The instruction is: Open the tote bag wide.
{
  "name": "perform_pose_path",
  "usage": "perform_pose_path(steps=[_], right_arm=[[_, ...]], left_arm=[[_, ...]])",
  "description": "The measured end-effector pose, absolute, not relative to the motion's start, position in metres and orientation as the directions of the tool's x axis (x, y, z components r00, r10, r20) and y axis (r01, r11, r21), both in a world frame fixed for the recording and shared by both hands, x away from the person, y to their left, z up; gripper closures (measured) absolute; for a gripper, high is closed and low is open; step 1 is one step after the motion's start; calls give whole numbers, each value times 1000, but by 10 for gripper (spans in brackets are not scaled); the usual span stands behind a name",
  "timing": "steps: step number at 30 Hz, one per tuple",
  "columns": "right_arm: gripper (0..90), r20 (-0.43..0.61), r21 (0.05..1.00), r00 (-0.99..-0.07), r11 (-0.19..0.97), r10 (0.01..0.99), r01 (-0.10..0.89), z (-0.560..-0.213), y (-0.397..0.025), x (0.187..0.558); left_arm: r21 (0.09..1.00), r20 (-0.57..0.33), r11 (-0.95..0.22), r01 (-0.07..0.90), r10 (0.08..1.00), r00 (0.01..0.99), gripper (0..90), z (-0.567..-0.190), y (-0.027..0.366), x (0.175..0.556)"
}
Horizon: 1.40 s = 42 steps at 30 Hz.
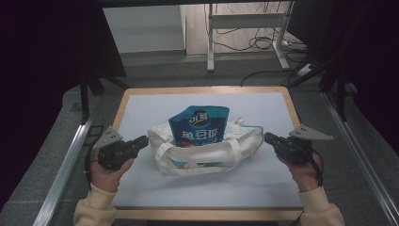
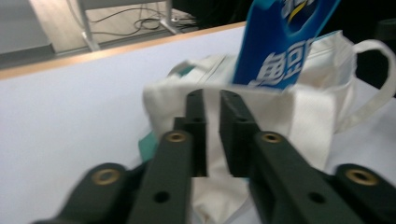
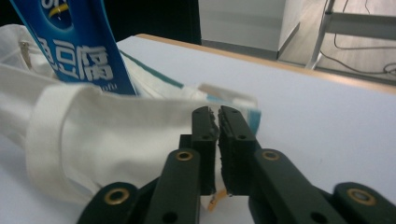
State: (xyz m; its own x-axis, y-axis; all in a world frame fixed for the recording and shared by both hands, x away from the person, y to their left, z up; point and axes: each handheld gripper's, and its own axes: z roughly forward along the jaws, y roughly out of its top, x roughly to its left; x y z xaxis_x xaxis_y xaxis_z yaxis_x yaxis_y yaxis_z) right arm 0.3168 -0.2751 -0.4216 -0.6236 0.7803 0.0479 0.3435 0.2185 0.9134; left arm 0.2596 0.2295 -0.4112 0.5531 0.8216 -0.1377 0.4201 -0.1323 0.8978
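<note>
A cream canvas tote bag is seen at the middle of a pale blue table mat, with a blue printed snack pouch standing in its mouth. The left gripper is nearly closed at the bag's left edge; a grip cannot be told. The right gripper is pressed shut, seemingly empty, just beside the right edge. The bag's mouth is best held evenly. Open mat is left on all sides.

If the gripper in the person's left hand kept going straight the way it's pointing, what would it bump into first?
Most likely the left gripper would first meet the cream cloth tote bag, right ahead of its nearly closed jaws. The tall blue snack pouch stands inside, beyond that cloth.
</note>
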Motion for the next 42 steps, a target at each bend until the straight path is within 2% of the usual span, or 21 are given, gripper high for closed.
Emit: perform_pose_path(steps=[4,16,28,42], right_arm=[[878,0,913,-643,262,766,312,-406,-264,326],[885,-20,895,-677,315,736,316,-395,-232,351],[885,-24,858,-697,373,716,354,-415,-215,359],[888,-23,810,-714,432,700,396,-450,-207,355]], left_arm=[[903,-119,-151,403,811,572,893,-398,221,269],[869,-156,-172,464,795,587,897,-405,202,300],[844,-178,-181,505,793,583,897,-424,198,304],[777,-163,-258,574,798,580,895,-462,189,304]])
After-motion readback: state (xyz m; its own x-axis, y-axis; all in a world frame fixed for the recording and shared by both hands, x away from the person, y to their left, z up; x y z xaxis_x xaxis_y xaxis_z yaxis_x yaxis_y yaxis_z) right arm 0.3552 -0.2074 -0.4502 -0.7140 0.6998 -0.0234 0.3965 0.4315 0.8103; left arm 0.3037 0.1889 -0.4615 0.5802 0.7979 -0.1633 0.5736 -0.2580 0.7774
